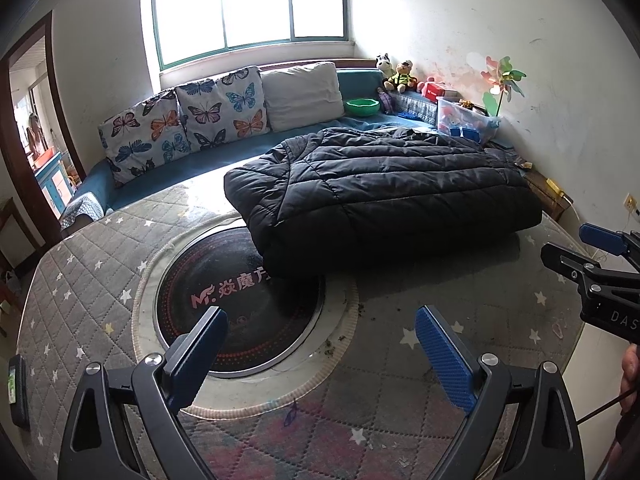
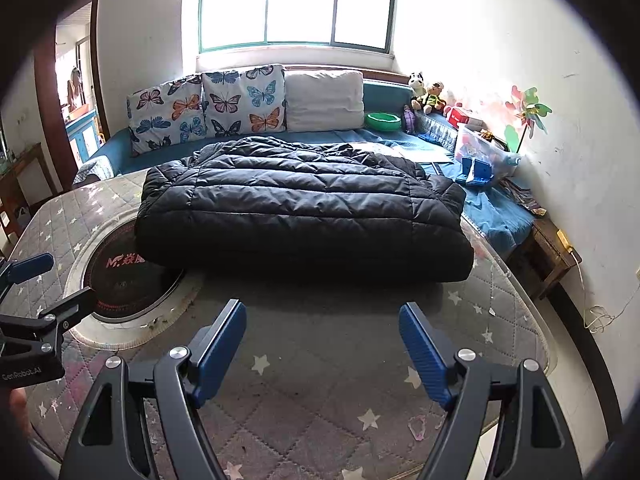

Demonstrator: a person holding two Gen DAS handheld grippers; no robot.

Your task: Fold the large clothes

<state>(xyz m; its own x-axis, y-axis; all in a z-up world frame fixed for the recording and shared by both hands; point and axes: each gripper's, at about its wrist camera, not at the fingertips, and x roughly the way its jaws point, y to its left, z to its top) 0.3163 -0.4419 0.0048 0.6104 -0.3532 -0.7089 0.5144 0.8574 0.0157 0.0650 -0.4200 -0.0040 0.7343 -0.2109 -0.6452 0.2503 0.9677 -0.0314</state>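
Room with bright window (image 2: pixel 296 4) and blue sofa (image 2: pixel 120 160) behind a quilted, star-printed table cover (image 2: pixel 320 380). Folded black puffer jacket (image 2: pixel 304 216) lies on its far half, overlapping a round black inset (image 1: pixel 240 304). Left gripper (image 1: pixel 320 360) and right gripper (image 2: pixel 322 354): jaws wide, empty.

The near part of the quilted table cover (image 2: pixel 320 400) is bare; both grippers can pass freely over it. The folded black padded jacket (image 2: pixel 304 216) blocks the far half of the table and overlaps the far right edge of the round black hotplate (image 1: pixel 236 308) at the near left. Beyond the jacket, the sofa holds cushions (image 2: pixel 208 108), a green bowl (image 2: pixel 383 121) and a plastic toy box (image 2: pixel 486 148), far right.
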